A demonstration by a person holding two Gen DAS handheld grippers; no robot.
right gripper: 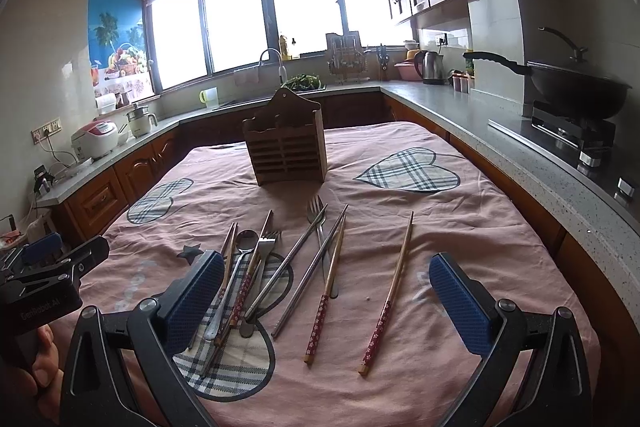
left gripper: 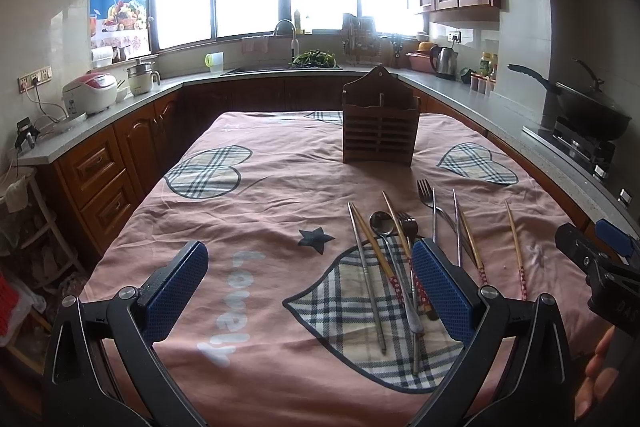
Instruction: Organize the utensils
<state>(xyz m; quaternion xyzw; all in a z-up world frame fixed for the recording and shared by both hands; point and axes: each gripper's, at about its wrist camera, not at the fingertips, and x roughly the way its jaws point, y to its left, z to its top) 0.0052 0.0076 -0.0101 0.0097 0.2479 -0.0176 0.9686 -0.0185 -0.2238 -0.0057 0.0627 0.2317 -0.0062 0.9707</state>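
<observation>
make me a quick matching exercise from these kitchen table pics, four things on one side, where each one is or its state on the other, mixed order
Things:
1. slatted wooden utensil holder
2. round-bowled metal spoon
3. lone wooden chopstick with red floral handle
4. black wok

Places or states:
A. lying apart, right of the pile
B. on the stove at the right counter
C. upright at the table's far end
D. in the overlapping pile on the plaid heart

Pairs: 1-C, 2-D, 3-A, 4-B
</observation>
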